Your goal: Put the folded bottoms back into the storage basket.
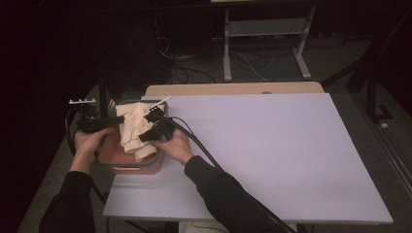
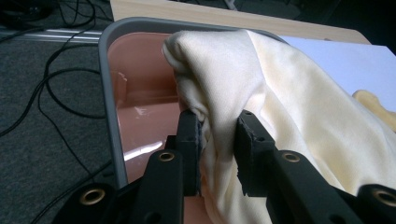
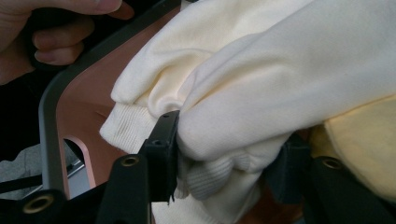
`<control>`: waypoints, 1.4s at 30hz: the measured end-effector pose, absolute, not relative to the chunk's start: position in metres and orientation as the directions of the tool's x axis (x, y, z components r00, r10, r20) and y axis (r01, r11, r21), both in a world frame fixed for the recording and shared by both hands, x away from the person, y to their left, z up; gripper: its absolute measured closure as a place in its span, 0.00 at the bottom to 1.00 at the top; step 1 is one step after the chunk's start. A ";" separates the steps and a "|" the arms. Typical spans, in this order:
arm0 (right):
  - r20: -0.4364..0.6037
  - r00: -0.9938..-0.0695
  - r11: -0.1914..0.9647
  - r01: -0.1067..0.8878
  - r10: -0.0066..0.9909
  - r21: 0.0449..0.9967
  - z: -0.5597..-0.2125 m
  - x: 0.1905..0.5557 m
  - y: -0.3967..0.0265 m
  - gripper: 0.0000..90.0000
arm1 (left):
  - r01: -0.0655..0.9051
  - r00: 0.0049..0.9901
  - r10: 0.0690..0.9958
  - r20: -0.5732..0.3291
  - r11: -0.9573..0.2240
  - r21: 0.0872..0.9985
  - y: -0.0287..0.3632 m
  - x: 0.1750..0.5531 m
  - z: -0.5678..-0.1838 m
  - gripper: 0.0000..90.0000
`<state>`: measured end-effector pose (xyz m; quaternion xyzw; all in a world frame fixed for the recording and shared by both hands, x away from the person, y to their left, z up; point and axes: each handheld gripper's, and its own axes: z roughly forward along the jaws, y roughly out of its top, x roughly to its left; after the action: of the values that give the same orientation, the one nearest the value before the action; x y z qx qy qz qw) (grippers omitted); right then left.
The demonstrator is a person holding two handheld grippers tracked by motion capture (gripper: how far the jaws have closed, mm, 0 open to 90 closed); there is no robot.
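We see the cream garment [image 1: 132, 130] in the brown basin [image 1: 111, 150] at frame left, long axis running top to bottom. Left gripper [image 2: 219, 135] and right gripper [image 3: 229, 144] each clamp a fold; its lower end is hidden.

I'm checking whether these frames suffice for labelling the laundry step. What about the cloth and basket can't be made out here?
- Basket floor: covered by the cream garment in the high view.
- Garment type: bunched folds in every view; only a ribbed cuff shows in the right gripper view.
- Yellow item: cut off by the frame edge in the right gripper view.
- Right gripper far jaw: half buried in fabric.
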<state>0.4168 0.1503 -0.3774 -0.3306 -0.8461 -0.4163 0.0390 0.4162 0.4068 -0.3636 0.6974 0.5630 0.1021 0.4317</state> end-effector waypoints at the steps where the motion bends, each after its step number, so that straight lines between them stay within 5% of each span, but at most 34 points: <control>1: 0.342 -0.778 0.437 0.594 0.528 0.676 -0.377 0.417 0.150 0.51 | 0.700 0.344 0.875 -0.340 0.003 0.715 0.407 0.416 -0.363 0.78; 14: 0.317 -0.797 0.431 0.559 0.513 0.708 -0.356 0.415 0.139 0.37 | 0.688 0.357 0.863 -0.356 0.014 0.725 0.401 0.412 -0.346 0.49; 29: 0.263 -0.824 0.463 0.513 0.502 0.723 -0.342 0.411 0.120 0.15 | 0.643 0.401 0.852 -0.338 0.002 0.766 0.386 0.398 -0.329 0.30; 35: 0.258 -0.828 0.474 0.509 0.498 0.718 -0.339 0.410 0.108 0.01 | 0.627 0.404 0.860 -0.312 -0.012 0.779 0.377 0.393 -0.324 0.11; 38: 0.254 -0.833 0.474 0.501 0.491 0.724 -0.339 0.409 0.100 0.00 | 0.622 0.410 0.860 -0.303 -0.021 0.783 0.370 0.392 -0.322 0.00; 42: 0.250 -0.833 0.483 0.502 0.493 0.718 -0.339 0.409 0.091 0.00 | 0.608 0.431 0.852 -0.297 -0.031 0.793 0.363 0.389 -0.319 0.00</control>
<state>0.4085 0.0908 -0.3394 -0.2888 -0.8611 -0.4185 0.0050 0.3888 0.3625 -0.3189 0.7059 0.5171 0.1311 0.4659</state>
